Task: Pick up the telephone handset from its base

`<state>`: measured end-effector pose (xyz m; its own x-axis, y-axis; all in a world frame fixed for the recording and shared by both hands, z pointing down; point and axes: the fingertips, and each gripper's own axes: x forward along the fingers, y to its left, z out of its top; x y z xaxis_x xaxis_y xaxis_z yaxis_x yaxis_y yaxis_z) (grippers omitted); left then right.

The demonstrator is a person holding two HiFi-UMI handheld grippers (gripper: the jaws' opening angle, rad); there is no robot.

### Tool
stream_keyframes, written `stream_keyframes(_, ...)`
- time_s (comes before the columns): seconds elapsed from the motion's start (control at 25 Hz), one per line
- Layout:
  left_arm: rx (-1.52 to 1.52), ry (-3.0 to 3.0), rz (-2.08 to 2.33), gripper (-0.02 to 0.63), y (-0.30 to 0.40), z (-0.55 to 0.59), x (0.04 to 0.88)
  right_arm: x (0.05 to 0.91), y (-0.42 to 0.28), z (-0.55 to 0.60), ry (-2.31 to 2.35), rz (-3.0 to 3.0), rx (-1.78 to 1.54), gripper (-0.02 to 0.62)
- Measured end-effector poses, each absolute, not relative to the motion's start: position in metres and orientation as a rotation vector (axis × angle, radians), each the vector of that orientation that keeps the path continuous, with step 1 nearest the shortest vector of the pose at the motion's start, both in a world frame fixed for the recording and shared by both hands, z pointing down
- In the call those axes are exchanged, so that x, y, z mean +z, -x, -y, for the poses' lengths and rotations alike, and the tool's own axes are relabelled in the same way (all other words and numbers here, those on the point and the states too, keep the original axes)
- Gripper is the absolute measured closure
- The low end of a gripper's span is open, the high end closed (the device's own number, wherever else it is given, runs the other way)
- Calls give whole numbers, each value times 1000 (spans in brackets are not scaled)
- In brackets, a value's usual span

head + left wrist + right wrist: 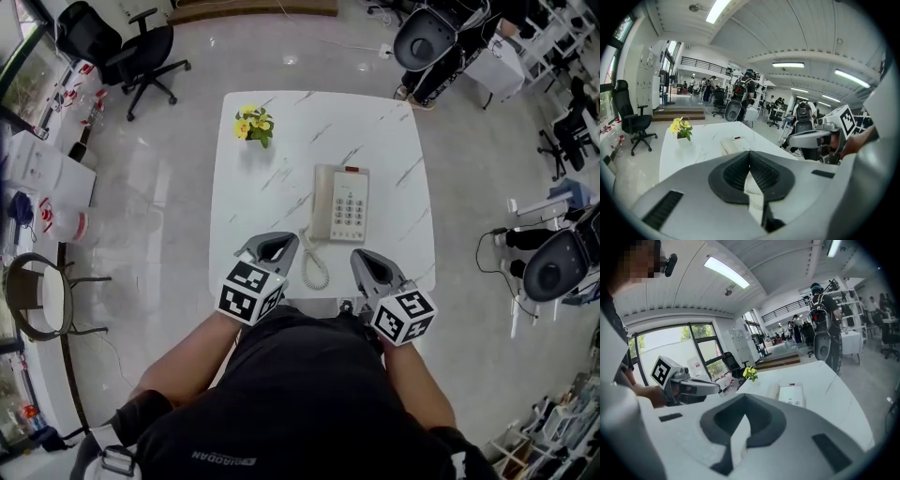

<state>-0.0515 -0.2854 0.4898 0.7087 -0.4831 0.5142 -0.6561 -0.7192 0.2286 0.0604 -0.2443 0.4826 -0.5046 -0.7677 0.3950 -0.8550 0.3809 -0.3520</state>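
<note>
Lying in its cradle along the left side of the telephone base (349,204), the handset (323,201) is not lifted. The set sits near the middle of the white tabletop (281,169).

Item: left hand-held gripper (279,242). At the near edge of the tabletop, jaws pressed together, nothing between them.

Item: right hand-held gripper (367,260). At the near edge, right of the other, jaws likewise together and empty.

Item: coiled cord (314,264). Runs from the telephone toward the near edge and lies between the two grippers.

Item: yellow flowers (254,125). Far left corner, well apart from the telephone; little risk.

Hazards, as judged:
- Jaws brought in without spreading first would butt the handset, knocking it off the cradle or shoving the whole set across the smooth tabletop.
- A gripper passing low over the cord could snag a coil and drag the telephone toward the edge.
- The handset looks smooth and rounded. A pinch near one end, or a shallow one, would likely let it tip or slip out.
- The base looks light, so a lift that draws the cord taut could tug it along or tilt it.
</note>
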Motion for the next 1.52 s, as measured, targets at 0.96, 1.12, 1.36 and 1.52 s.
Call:
stream_keyframes(0.96, 596, -2399, 1216, 603, 19, 287, 484, 481, -98, 275, -1154, 2627, 751, 594)
stream_keyframes(1.12, 607, -2395, 1226, 583, 18, 290, 482, 478, -100, 276, -1153, 2636, 750, 594)
stream_keyframes(1.36, 638, -2402, 1233, 541, 14, 291, 483, 479, -101, 273, -1150, 2641, 738, 594)
stream_keyframes(1.52, 655, -2409, 1237, 512, 12, 293, 483, 478, -103, 271, -1148, 2640, 716, 595)
